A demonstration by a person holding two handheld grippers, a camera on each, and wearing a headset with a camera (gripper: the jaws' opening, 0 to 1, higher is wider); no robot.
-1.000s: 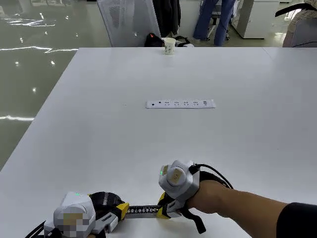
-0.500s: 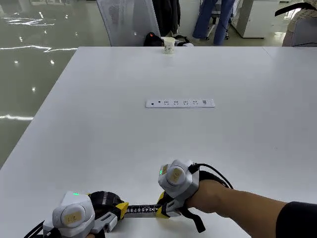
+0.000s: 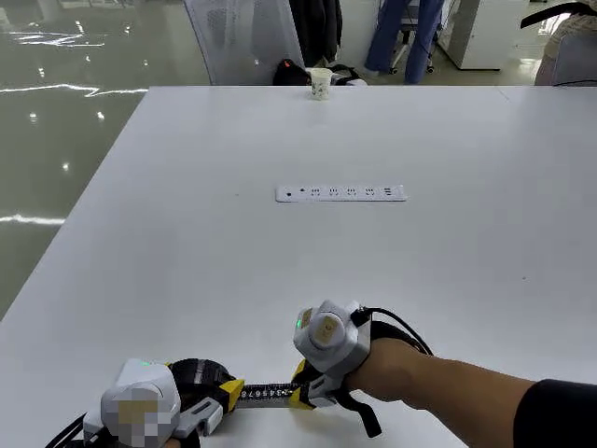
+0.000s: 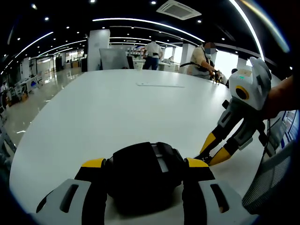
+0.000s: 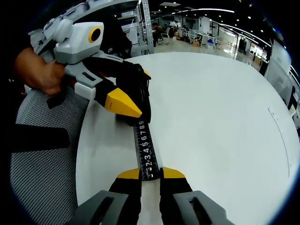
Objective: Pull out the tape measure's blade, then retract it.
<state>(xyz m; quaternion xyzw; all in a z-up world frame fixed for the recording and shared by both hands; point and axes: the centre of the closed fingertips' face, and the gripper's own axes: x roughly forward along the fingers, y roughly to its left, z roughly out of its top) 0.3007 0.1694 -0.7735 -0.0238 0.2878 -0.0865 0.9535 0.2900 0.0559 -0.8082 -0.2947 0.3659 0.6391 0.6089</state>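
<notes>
A black tape measure case point(image 4: 143, 176) sits between the yellow-tipped jaws of my left gripper point(image 4: 145, 163), which is shut on it just above the white table. In the head view this case point(image 3: 198, 375) and left gripper point(image 3: 220, 388) are at the bottom left. A short length of black blade point(image 5: 143, 145) with white numbers runs out of the case point(image 5: 136, 96) to my right gripper point(image 5: 150, 174), which is shut on the blade's end. From the head camera, the blade point(image 3: 266, 394) spans the small gap to the right gripper point(image 3: 297, 392).
A white power strip point(image 3: 340, 193) lies mid-table and a paper cup point(image 3: 320, 84) stands at the far edge. The table's point(image 3: 448, 252) near edge is close under the grippers. A mesh chair point(image 5: 42, 164) is below it. People stand beyond the far end.
The head camera has shifted slightly. The right gripper sits a touch closer to the case, so the exposed blade looks marginally shorter. Both grips are unchanged.
</notes>
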